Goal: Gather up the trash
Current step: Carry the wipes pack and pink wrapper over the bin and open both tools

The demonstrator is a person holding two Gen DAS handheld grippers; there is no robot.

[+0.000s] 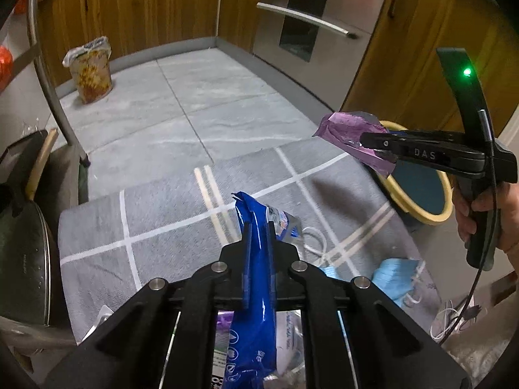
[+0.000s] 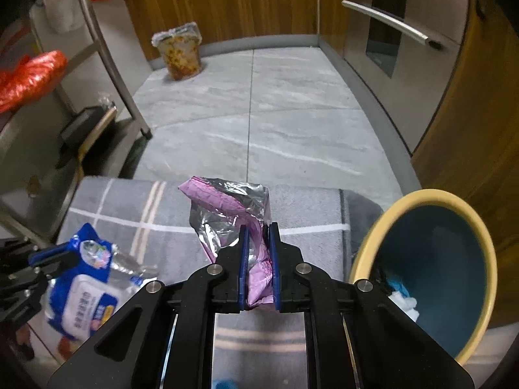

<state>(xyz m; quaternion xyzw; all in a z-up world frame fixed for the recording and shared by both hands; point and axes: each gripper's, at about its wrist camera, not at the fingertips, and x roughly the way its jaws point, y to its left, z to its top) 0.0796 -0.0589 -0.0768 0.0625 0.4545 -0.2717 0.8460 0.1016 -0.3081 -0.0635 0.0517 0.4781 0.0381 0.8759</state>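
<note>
My left gripper [image 1: 258,223] is shut on a blue wet-wipe wrapper [image 1: 254,278] and holds it above the grey rug [image 1: 155,214]. It shows in the right wrist view too [image 2: 81,278]. My right gripper [image 2: 259,227] is shut on a pink foil-lined wrapper [image 2: 227,204], held in the air just left of the yellow-rimmed blue trash bin [image 2: 434,269]. In the left wrist view the right gripper [image 1: 366,141] and pink wrapper [image 1: 347,129] hang over the bin's rim [image 1: 421,214]. A blue face mask [image 1: 394,275] lies on the rug.
A second bin with a flowered liner [image 1: 90,71] stands by the wooden cabinets at the back. An oven [image 1: 311,16] is on the right. A metal rack [image 2: 107,58] with orange bags [image 2: 29,77] stands on the left. White cables [image 1: 454,317] lie at the right.
</note>
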